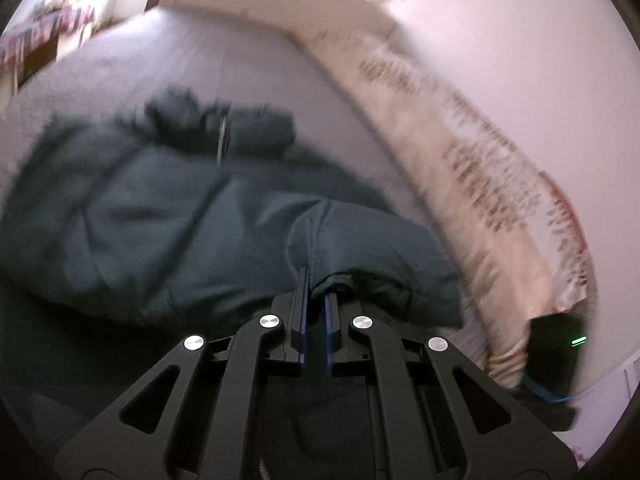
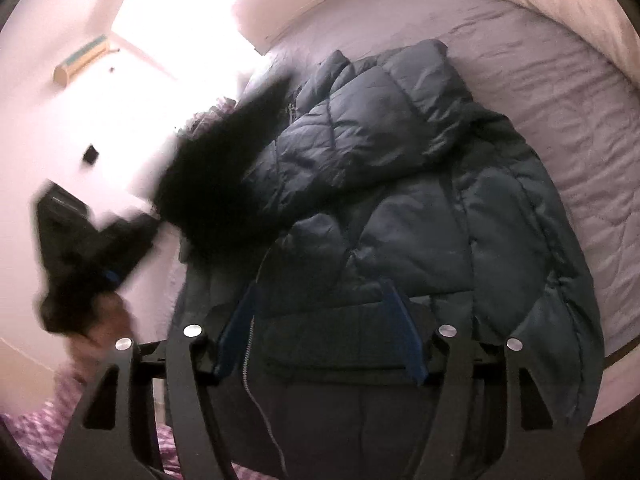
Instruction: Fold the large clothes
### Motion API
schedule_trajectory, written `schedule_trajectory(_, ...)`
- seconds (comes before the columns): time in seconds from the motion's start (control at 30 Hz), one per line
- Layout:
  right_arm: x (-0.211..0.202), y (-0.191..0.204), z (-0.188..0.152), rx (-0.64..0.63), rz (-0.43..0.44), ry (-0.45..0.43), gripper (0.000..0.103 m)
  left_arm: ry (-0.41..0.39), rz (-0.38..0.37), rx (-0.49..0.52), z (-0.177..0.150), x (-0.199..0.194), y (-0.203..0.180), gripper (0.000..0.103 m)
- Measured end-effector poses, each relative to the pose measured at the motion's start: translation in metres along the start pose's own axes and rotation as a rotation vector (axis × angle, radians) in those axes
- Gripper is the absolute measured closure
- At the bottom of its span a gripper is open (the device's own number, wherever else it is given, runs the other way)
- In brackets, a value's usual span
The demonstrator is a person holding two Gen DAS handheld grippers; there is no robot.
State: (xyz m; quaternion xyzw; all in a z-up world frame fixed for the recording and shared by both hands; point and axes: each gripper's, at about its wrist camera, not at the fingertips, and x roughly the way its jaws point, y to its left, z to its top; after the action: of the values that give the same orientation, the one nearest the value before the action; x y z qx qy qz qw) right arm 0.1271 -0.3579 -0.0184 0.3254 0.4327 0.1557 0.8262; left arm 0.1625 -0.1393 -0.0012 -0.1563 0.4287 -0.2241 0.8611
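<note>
A large dark teal quilted puffer jacket [image 2: 400, 200] lies spread on a grey bed sheet [image 2: 560, 92]. In the left wrist view my left gripper [image 1: 316, 284] is shut on the cuff of the jacket's sleeve [image 1: 360, 248], which is lifted above the body of the jacket [image 1: 120, 216]. The view is motion-blurred. In the right wrist view my right gripper [image 2: 320, 292] is open just above the jacket's lower part near the zipper [image 2: 252, 360], holding nothing. The left gripper with the dark sleeve shows blurred at that view's left [image 2: 100, 248].
The bed's sheet [image 1: 240, 64] extends beyond the jacket. A cream patterned blanket [image 1: 460, 120] lies along the bed's right side by the wall. Pale walls surround the bed; an air conditioner [image 2: 80, 62] hangs on one. A pink checked cloth [image 2: 40, 420] is at the lower left.
</note>
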Motion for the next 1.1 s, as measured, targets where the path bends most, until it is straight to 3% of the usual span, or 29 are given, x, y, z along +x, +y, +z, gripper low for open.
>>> schedule_trajectory(0.13, 0.003, -0.008, -0.001, 0.045, 0.027, 0.018, 0.029, 0.096, 0.058, -0.019, -0.023, 0.038, 0.013, 0.097)
schedule_trajectory(0.33, 0.025, -0.011, 0.004, 0.137, 0.108, 0.089, 0.026, 0.124, 0.07, 0.041, -0.029, 0.028, 0.014, 0.088)
schedule_trajectory(0.5, 0.047, -0.006, 0.019, 0.193, 0.141, 0.112, 0.026, 0.128, 0.104, 0.124, -0.038, 0.0, 0.017, 0.047)
schedule_trajectory(0.57, 0.056, -0.003, 0.024, 0.199, 0.103, 0.121, 0.026, 0.117, 0.117, 0.161, -0.047, -0.013, 0.017, 0.041)
schedule_trajectory(0.63, 0.062, 0.003, 0.027, 0.184, 0.063, 0.123, 0.041, 0.114, 0.121, 0.192, -0.054, -0.024, 0.018, 0.041)
schedule_trajectory(0.7, 0.064, 0.011, 0.029, 0.141, 0.011, 0.118, 0.068, 0.103, 0.125, 0.215, -0.062, -0.039, 0.019, 0.04)
schedule_trajectory(0.77, 0.06, 0.018, 0.034, 0.088, -0.044, 0.09, 0.088, 0.094, 0.129, 0.224, -0.069, -0.053, 0.022, 0.039)
schedule_trajectory(0.8, 0.057, 0.018, 0.032, 0.075, -0.055, 0.078, 0.092, 0.09, 0.132, 0.221, -0.071, -0.06, 0.025, 0.038)
schedule_trajectory(1.1, 0.044, 0.032, 0.049, -0.039, -0.178, -0.007, 0.098, 0.062, 0.188, 0.082, -0.092, -0.11, 0.071, 0.038)
